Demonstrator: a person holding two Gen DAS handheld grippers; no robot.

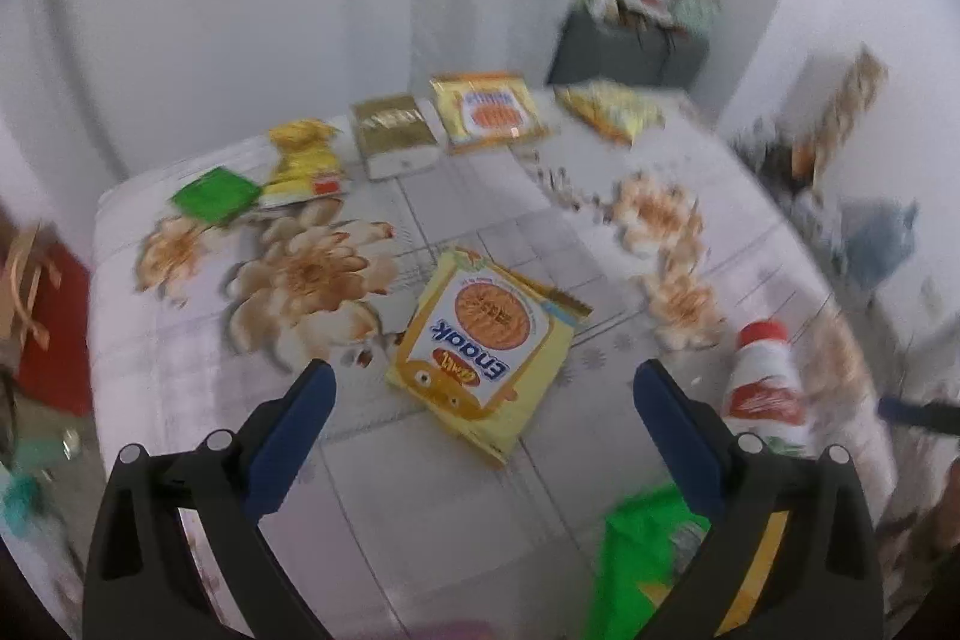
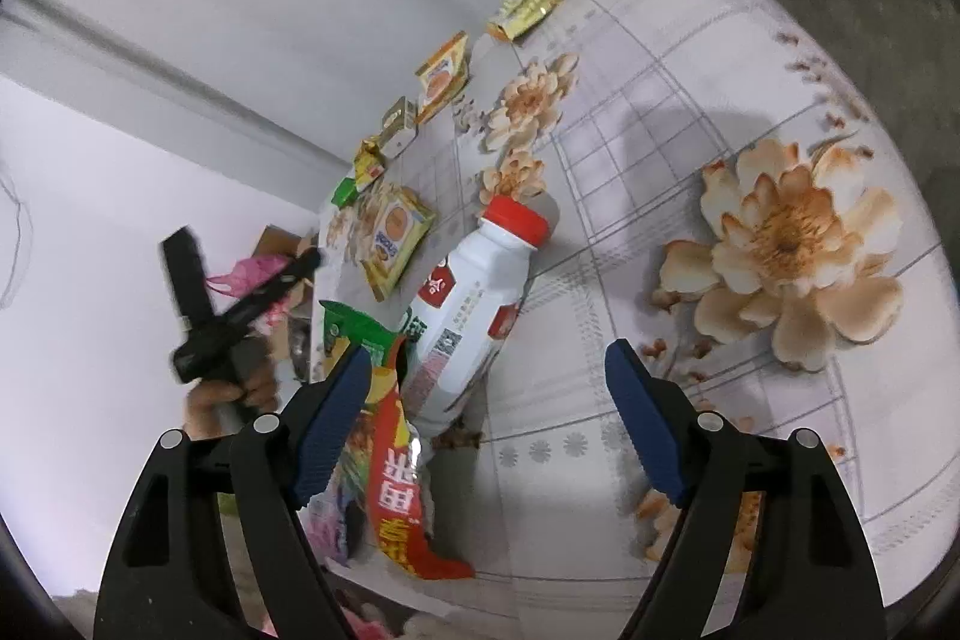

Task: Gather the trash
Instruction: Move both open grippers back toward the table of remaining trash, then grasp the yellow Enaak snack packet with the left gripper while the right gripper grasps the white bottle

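Left gripper [image 1: 483,388] jaws wide, empty, above yellow snack packet [image 1: 489,343] on floral tablecloth [image 1: 600,466]; right gripper [image 2: 486,379] jaws wide, nothing gripped, white red-capped bottle [image 2: 474,304] lying between fingers beside red wrapper [image 2: 399,478]

One white bottle [image 2: 465,307] and about eight snack wrappers [image 1: 486,349] are visible.

Each gripper, the left gripper [image 1: 483,379] and the right gripper [image 2: 486,361], has two black plastic arms with long cut-out holes. Flat dark blue pads [image 1: 292,439] with tiny ridges sit inside the fingers. Round silver pins [image 2: 266,423] shine on the black arms, two on each side.
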